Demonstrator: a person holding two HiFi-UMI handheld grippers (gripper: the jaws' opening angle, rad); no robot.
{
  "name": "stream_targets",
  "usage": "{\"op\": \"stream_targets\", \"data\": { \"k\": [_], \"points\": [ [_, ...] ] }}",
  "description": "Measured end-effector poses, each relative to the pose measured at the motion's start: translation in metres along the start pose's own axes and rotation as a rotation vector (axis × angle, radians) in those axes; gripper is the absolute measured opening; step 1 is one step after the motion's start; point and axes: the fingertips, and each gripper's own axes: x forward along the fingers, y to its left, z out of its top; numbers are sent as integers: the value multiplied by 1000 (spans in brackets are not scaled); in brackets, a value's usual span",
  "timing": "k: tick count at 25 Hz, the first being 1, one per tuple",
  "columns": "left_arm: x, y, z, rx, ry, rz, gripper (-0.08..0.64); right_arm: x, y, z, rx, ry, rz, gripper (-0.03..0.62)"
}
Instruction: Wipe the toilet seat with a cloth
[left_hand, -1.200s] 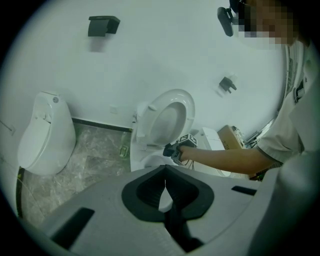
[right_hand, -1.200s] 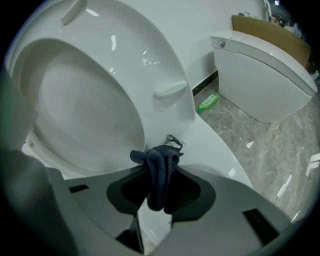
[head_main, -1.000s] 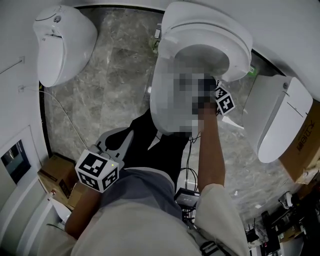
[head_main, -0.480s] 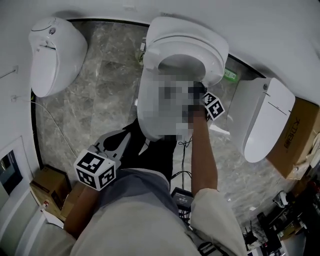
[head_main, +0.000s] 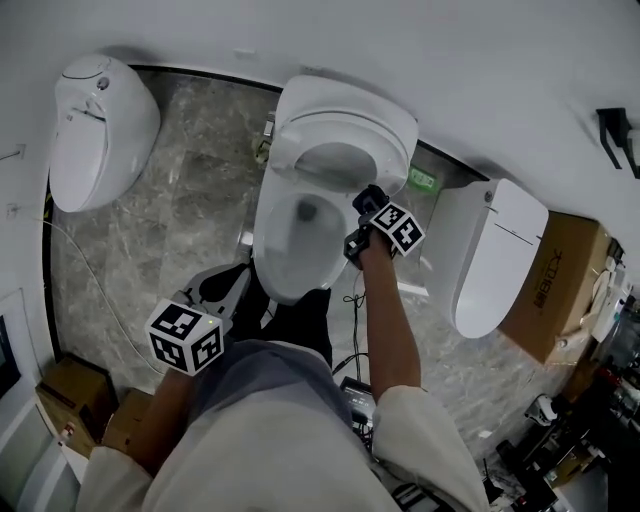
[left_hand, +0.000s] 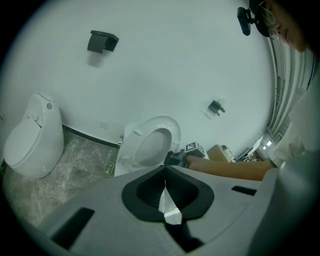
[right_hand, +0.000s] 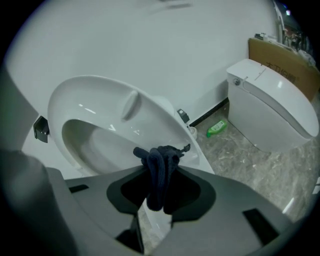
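A white toilet (head_main: 275, 262) stands in the middle of the head view, its seat and lid (head_main: 350, 125) tipped up against the wall. My right gripper (head_main: 364, 207) reaches to the bowl's right side and is shut on a dark blue cloth (right_hand: 159, 172). The cloth bunches out past the jaws and lies against the right edge of the raised seat (right_hand: 107, 115). My left gripper (head_main: 224, 287) hangs low near the person's left leg, short of the bowl. Its jaws (left_hand: 165, 172) are shut with nothing in them.
A closed white toilet (head_main: 95, 130) stands to the left and another (head_main: 490, 262) to the right, with a cardboard box (head_main: 555, 285) beyond it. A green bottle (right_hand: 218, 128) lies by the wall. Cables and a black box (head_main: 362, 392) sit on the marble floor behind the right arm.
The head view has swung, so the toilet now sits lower and further left. My right gripper stays at the bowl's right side with the cloth. The left gripper has barely moved.
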Motion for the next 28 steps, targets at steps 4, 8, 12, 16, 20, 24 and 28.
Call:
{"op": "stream_targets", "data": {
  "k": [4,8,12,16,20,24,28],
  "points": [
    [-7,-2,8,-9,-42,-1,8,-11,13,7,-27,-6,0,112],
    [-11,-7,14,-7,-76,-14,8,-25,31,16,-66,-28,28,112],
    [-7,-16,21,15,-98,-52,8,-48,54,27,-115,-62,83,112],
    [5,-24,36,66,-115,-101,8,-77,82,32,-179,-84,150,112],
    [24,-38,65,188,-160,-163,8,-121,104,32,-247,-94,228,113],
    [47,-42,99,411,-196,-131,8,-170,111,21,-256,-108,296,114],
    [76,-42,139,590,-216,-114,8,-209,112,7,-226,-132,329,114]
  ]
}}
